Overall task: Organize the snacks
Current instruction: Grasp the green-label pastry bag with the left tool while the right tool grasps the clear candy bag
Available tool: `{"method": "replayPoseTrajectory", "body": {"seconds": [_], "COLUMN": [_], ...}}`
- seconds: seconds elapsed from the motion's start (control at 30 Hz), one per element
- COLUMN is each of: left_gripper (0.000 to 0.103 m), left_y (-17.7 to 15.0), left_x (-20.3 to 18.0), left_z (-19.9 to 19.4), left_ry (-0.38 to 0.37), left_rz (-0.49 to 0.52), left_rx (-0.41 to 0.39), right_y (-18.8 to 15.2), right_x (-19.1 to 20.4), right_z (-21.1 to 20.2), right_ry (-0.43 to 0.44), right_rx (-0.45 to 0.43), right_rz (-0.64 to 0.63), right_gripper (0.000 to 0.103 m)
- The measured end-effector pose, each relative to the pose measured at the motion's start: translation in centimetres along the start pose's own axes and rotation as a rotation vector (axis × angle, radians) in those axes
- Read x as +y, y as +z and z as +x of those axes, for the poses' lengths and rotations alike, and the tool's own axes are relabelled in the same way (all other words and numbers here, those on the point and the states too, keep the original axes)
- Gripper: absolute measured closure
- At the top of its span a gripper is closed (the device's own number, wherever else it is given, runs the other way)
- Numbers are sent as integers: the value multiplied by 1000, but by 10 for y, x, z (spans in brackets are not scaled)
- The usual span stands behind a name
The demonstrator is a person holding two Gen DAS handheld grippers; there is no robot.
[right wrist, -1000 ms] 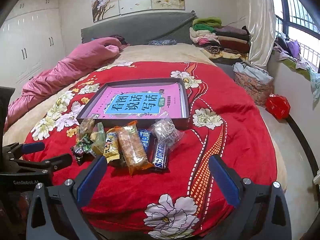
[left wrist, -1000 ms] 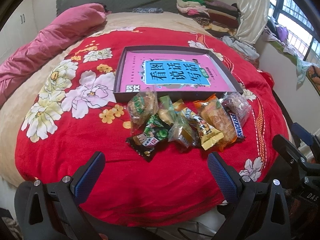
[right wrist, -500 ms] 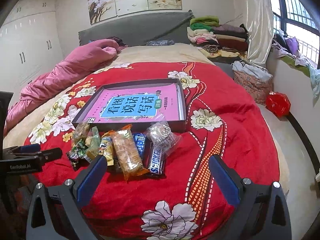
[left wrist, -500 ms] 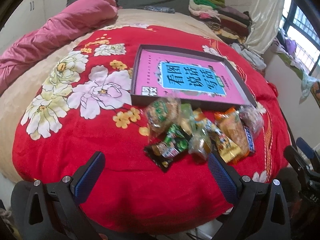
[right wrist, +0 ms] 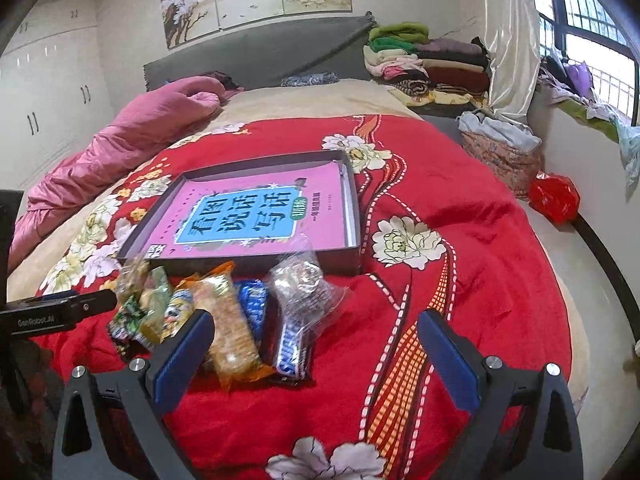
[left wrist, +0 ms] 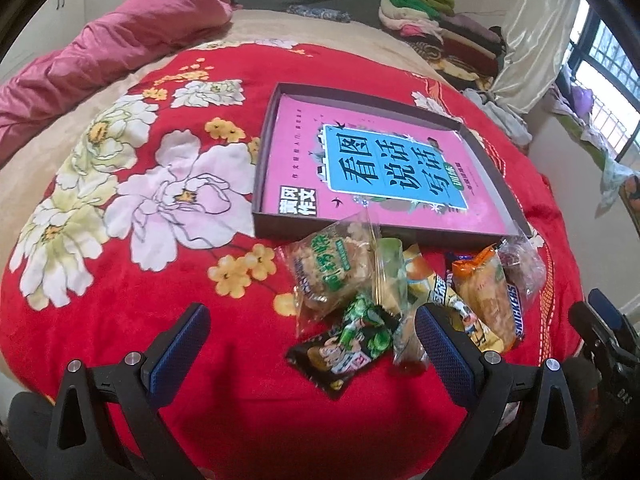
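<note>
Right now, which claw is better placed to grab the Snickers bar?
Right claw: open, with the Snickers bar between its fingers. The left claw frames the dark green-printed packet instead.

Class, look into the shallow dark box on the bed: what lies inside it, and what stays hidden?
Inside the dark box lies a pink book with a blue title panel, covering nearly the whole floor. No snacks are inside. Anything under the book cannot be seen.

Bare red blanket (left wrist: pixel 240 392) before the snack pile (left wrist: pixel 400 292), dark tray (left wrist: pixel 360 236) touching behind it (wall upright)
</note>
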State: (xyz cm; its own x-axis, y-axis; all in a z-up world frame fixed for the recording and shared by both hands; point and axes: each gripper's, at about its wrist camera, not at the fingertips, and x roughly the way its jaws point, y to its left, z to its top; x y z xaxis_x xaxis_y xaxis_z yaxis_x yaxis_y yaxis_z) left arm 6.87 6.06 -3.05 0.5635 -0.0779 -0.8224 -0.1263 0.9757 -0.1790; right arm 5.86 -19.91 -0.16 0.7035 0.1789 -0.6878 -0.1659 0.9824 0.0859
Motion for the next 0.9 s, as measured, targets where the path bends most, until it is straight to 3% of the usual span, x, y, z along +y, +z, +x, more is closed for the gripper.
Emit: {"method": "replayPoseTrajectory", "body": {"seconds": [0.2, 0.5, 0.73, 0.9], "left_gripper": [1, 1, 6, 6], "left_y": [8, 10, 16, 18], "left_x": [4, 11, 16, 19], "left_z": [14, 27, 36, 43], "left_ry": [-9, -46, -68, -101], "left_rz": [-24, -63, -90, -120], "left_rx": [12, 44, 60, 70], "right_y": [7, 9, 10, 11], "right_x": [-9, 9, 17, 13], "right_z": [25, 51, 67, 73], "right_ry": [-7, 1, -11, 8], "right_rx": [37, 60, 73, 78], "right_rz": [9, -113, -175, -169], "right_gripper": [1, 5, 36, 45]}}
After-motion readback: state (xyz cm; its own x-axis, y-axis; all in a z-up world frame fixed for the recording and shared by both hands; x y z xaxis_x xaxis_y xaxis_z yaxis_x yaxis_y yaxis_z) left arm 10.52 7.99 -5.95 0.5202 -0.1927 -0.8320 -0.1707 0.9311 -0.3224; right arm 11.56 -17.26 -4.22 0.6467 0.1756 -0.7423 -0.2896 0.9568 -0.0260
